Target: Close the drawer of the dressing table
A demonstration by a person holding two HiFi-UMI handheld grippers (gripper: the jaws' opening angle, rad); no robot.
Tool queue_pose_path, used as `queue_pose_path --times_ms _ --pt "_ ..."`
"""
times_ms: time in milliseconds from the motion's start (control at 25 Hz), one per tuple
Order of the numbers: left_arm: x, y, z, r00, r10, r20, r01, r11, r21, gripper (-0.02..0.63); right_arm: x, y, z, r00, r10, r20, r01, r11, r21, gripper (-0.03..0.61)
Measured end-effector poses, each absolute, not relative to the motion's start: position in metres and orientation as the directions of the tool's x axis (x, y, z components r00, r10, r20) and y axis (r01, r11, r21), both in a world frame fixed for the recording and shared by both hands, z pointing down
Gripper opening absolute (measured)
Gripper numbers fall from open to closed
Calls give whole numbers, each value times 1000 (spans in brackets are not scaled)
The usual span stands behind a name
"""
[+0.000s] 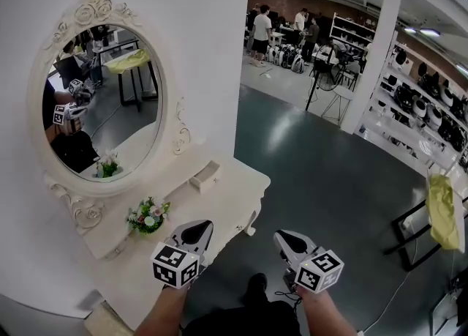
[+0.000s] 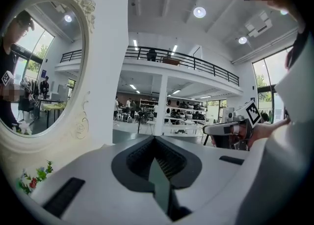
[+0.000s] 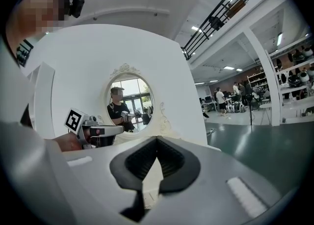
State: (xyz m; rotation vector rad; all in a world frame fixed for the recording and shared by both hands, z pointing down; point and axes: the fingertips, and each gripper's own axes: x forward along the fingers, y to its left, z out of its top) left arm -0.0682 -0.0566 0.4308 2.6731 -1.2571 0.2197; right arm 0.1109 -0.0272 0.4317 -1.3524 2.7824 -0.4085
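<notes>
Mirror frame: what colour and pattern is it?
The mirror frame is cream-white with carved floral scrollwork, clearest in the head view.

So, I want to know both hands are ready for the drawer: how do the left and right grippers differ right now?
The white left gripper shows over the white dressing table at its front edge; the white right gripper shows over the dark grey floor, clear of the table. The left gripper is nearer the small flower bunch; the right gripper is farther away. Shared: both tongs are shut and empty.
</notes>
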Motion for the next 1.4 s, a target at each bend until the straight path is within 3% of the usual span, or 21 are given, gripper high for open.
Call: queue_pose_path --times_ms 760,1080,1400 --pt "40 -225 450 542 -799 261 -838 -535 103 5 204 -221 457 -737 -666 115 -666 686 -293 11" --pt "3 -243 464 448 -840 307 -893 -434 116 5 179 -252 466 -789 -598 140 -607 726 -324 11" --pt "-43 -263 463 453 -847 280 -891 -436 124 5 120 -273 466 -798 -577 175 -601 739 -304 11"
